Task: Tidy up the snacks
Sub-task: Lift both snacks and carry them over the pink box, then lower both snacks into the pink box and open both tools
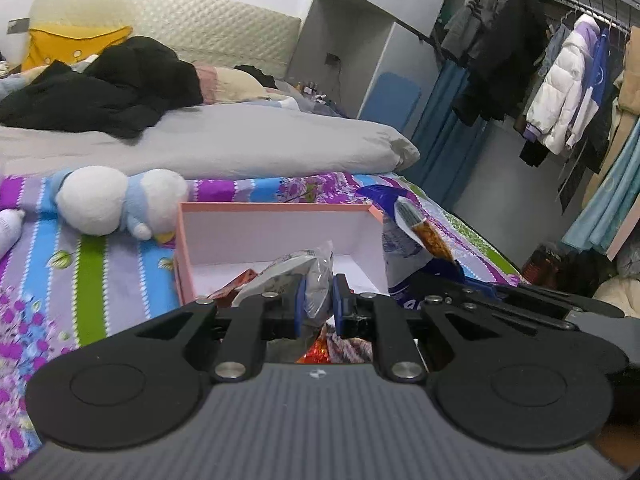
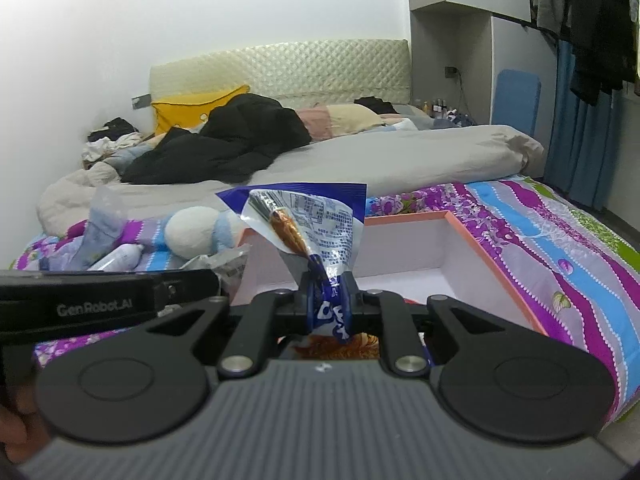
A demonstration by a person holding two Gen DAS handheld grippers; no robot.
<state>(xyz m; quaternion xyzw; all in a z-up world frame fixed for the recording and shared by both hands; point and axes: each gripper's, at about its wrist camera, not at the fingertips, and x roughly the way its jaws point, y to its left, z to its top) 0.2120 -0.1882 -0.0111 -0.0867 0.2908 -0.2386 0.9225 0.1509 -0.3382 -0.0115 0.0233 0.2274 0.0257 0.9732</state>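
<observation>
Here each hand-held gripper clamps a snack: left (image 1: pixel 318 300) (clear packet (image 1: pixel 308 276)), right (image 2: pixel 330 300) blue bag (image 2: pixel 320 224).

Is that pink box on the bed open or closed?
Open. The pink box has no lid on it; its white inside walls and floor show, with a snack packet lying inside.

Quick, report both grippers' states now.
Left gripper: shut on a clear snack packet.
Right gripper: shut on a blue-and-white snack bag.
</observation>
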